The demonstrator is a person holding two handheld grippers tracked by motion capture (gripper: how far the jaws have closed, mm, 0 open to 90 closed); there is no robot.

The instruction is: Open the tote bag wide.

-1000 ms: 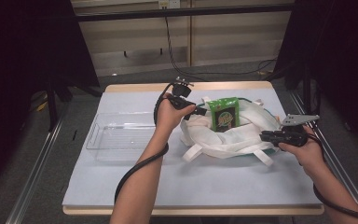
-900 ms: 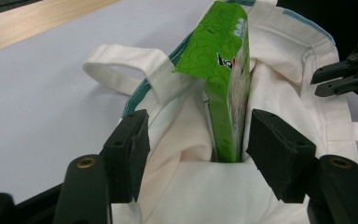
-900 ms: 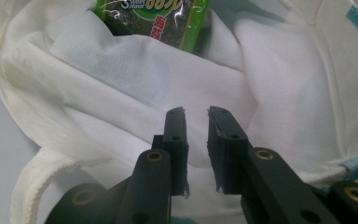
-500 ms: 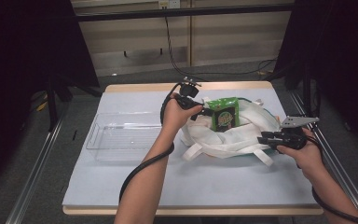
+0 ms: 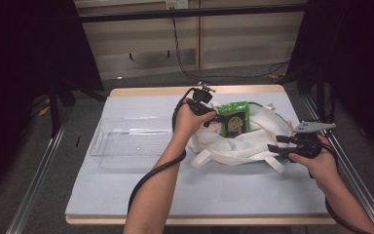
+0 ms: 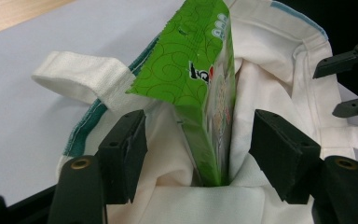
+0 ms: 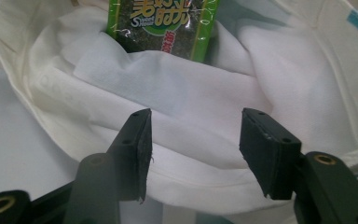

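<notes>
Green snack packet (image 5: pixel 235 120) upright in white bag (image 5: pixel 253 144)

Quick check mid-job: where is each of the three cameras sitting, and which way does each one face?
High view: above the person's side of the table, facing forward and down; both forearms, left gripper, right gripper.
Left gripper view: rides the left gripper, looking along its open jaws at the green snack packet standing in the white cloth bag.
Right gripper view: rides the right gripper, jaws just opened, facing the bag's wall.
Shared: packet and bag in all three.
</notes>
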